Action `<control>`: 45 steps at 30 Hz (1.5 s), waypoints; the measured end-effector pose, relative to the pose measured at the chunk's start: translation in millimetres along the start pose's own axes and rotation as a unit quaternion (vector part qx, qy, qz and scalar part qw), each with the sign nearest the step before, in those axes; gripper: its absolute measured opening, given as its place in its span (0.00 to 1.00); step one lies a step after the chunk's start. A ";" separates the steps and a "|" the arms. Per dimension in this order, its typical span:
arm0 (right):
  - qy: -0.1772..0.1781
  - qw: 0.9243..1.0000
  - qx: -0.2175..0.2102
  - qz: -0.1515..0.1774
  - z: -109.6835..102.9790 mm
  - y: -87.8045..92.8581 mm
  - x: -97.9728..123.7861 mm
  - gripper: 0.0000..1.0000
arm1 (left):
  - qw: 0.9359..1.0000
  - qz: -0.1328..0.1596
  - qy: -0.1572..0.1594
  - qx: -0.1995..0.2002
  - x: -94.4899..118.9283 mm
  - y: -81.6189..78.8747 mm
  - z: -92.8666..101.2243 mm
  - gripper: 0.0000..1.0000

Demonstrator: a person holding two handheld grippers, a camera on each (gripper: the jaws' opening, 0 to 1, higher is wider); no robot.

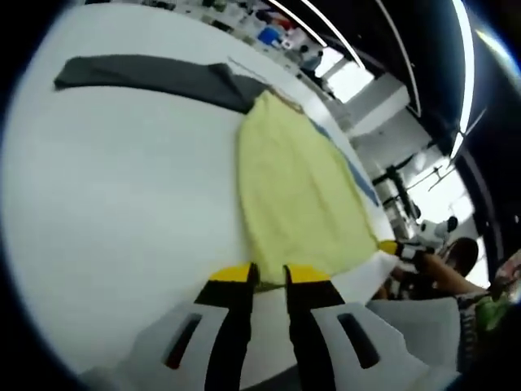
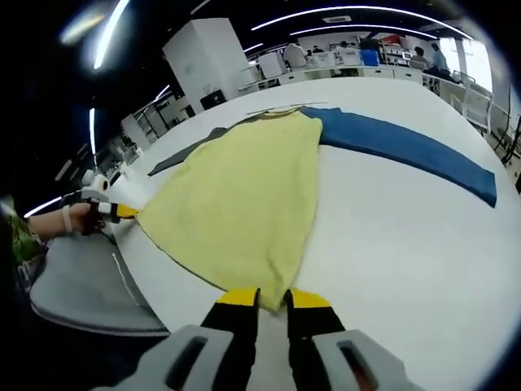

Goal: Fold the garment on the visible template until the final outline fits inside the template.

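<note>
A yellow garment (image 1: 297, 187) lies flat on a white table (image 1: 122, 204), its neck end far from me. My left gripper (image 1: 269, 277) is shut on one near hem corner. It also appears at the left of the right gripper view, as the left gripper (image 2: 122, 213), held by a hand. My right gripper (image 2: 273, 300) is shut on the other near corner of the yellow garment (image 2: 244, 204). From the left gripper view it shows as the right gripper (image 1: 392, 247) at the table's edge. The hem is stretched between the two grippers.
A dark grey strip of cloth (image 1: 155, 77) runs from the neck end to one side and a blue strip (image 2: 407, 147) to the other. A grey sheet (image 2: 81, 285) hangs off the table's near edge. Benches and people stand far behind.
</note>
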State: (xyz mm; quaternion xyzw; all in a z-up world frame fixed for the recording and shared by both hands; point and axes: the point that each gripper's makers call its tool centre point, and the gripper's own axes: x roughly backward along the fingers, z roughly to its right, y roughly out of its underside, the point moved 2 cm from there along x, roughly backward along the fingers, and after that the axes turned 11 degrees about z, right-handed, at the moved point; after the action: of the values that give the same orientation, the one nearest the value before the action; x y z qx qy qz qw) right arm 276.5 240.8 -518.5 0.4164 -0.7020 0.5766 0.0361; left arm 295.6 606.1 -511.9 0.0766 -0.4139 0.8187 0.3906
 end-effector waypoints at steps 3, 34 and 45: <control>0.000 1.000 0.012 0.027 -1.7 -5.4 1.0 0.39 | 1.000 0.021 0.006 -0.009 2.3 -9.7 1.7 0.35; 0.121 0.984 0.002 0.133 96.1 -75.5 27.2 0.99 | 0.978 0.070 0.004 -0.196 -4.4 -67.0 8.7 0.99; 0.197 0.964 -0.035 0.173 146.6 -103.2 50.5 0.96 | 0.980 0.075 -0.009 -0.186 -0.5 -81.8 0.6 0.99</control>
State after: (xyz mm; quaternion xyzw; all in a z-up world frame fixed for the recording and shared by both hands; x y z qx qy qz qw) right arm 371.2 91.5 -459.9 0.1650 -0.7622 0.6198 0.0877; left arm 353.4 634.2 -461.2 -0.0210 -0.5673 0.7533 0.3320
